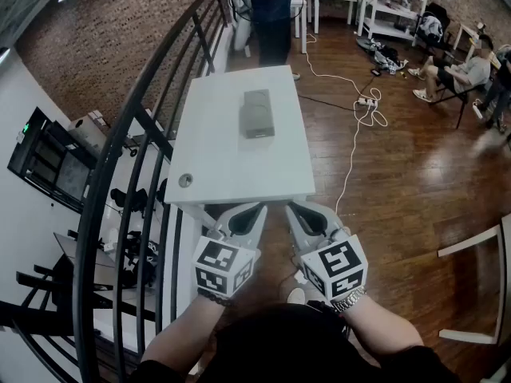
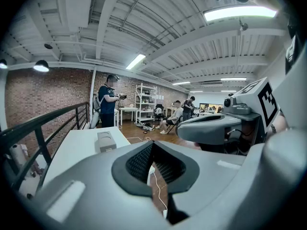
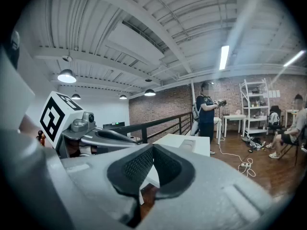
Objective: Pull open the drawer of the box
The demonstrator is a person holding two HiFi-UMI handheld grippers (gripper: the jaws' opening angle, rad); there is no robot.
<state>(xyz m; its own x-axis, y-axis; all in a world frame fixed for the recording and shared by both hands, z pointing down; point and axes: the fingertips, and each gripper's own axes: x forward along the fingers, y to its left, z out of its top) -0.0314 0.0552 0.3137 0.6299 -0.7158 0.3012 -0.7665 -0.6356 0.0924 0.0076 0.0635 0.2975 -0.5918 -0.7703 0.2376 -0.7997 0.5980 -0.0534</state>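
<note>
Box far on worktop, drawer looks shut, not touched. Left claw and right claw both closed, empty, near edge. All pulling yet to do.

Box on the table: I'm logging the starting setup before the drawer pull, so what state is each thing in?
Box: lying on the white table, drawer looks shut, nothing touching it.
Left gripper: jaws shut, empty, at the table's near edge.
Right gripper: jaws shut, empty, at the table's near edge.
</note>
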